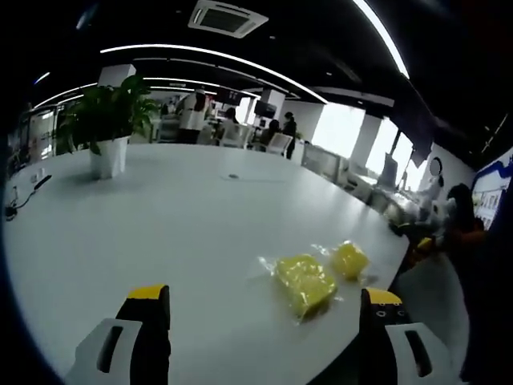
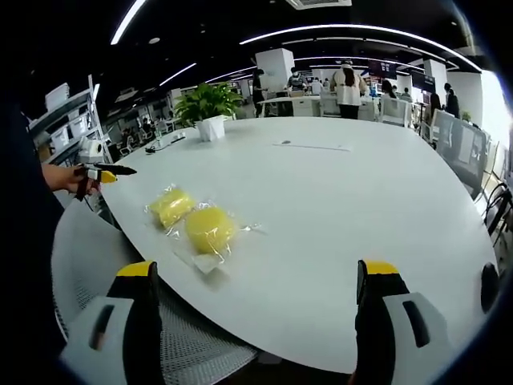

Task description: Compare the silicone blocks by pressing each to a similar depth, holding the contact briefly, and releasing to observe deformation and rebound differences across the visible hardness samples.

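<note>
White tabletop [image 2: 337, 208]: both silicone blocks [image 1: 304, 282] lie bagged near its edge; our jaws gape wide, so we should descend squarely.

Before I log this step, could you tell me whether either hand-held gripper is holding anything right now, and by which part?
Nothing is held. The left hand-held gripper and right hand-held gripper are both open, apart from the two bagged yellow silicone blocks lying on the white table.
</note>
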A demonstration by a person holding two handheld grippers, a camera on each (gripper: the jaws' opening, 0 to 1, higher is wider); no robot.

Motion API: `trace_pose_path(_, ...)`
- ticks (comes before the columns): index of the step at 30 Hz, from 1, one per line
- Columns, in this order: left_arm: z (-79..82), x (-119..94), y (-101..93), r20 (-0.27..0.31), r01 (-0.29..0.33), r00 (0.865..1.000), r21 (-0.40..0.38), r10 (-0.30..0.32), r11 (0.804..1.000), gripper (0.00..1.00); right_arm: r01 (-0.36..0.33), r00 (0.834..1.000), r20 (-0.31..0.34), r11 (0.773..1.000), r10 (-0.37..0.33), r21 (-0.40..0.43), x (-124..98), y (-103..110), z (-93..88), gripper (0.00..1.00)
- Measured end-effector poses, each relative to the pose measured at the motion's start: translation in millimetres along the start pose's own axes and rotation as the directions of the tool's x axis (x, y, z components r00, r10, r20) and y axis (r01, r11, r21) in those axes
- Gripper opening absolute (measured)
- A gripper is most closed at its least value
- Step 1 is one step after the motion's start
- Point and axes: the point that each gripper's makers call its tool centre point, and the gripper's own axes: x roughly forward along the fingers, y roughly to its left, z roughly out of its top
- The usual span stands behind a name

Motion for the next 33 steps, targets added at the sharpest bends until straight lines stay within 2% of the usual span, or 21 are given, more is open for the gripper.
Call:
trace_pose_path(9, 2.1, 3, -0.6, 0.003, -0.001, 1.0, -0.02, 0.001, 1.0, 1.0, -0.005, 1.0, 0.0, 1.0, 0.005, -0.009, 2, -3, 5.0, 0.96)
trace_pose_path(14, 11.7, 6, -2.6, 0.018, 0.013, 1.0, -0.046, -0.012, 0.999, 1.0, -0.005, 1.0, 0.005, 1.0, 0.005, -0.007, 2, -4, 6.6, 0.96)
trace_pose_path(20, 20.5, 13, -6.0, 0.001, 0.033, 0.999, -0.049, -0.033, 0.998, 1.0, -0.007, 1.0, 0.008, 1.0, 0.007, -0.003, 1, -1, 4.9, 0.96)
trace_pose_path(24, 28.8, 20, -5.4, 0.006, 0.047, 0.999, -0.07, -0.047, 0.996, 1.0, -0.005, 1.0, 0.01, 1.0, 0.005, -0.001, -1, 0, 4.2, 0.96)
trace_pose_path(28, 31.1, 33, -0.2, -0.012, 0.06, 0.998, -0.125, -0.062, 0.99, 0.98, -0.004, 1.0, 0.013, 1.0, 0.004, -0.002, -1, -1, 5.1, 0.96)
trace_pose_path(33, 38.3, 46, 0.8, -0.002, 0.057, 0.998, -0.148, -0.058, 0.987, 0.94, -0.001, 1.0, 0.018, 1.0, 0.001, 0.001, -2, 0, 5.7, 0.96)
